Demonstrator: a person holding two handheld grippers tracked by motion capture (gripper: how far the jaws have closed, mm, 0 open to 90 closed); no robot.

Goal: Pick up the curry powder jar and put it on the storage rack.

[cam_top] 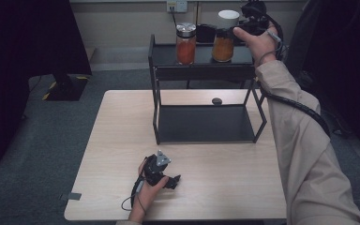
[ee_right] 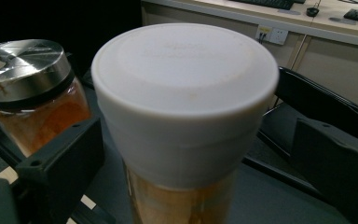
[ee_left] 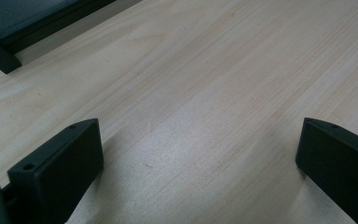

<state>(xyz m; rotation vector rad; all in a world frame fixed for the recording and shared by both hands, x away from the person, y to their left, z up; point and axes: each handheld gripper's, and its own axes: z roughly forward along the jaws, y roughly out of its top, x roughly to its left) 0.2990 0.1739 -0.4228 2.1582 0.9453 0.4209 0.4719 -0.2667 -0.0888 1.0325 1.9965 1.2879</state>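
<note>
Standing on the top shelf of the black rack (cam_top: 201,71), the white-lidded jar (ee_right: 186,116) sat between the wide-open jaws of the right claw (cam_top: 238,27), ungripped, beside a steel-lidded jar (cam_top: 186,43). Left claw (cam_top: 174,181) rested open and empty on the bench (cam_top: 122,122).

Beige sleeve (cam_top: 304,154), black claws (cam_top: 161,171) with cables, grey three-cornered plate (cam_top: 161,158) on top
</note>
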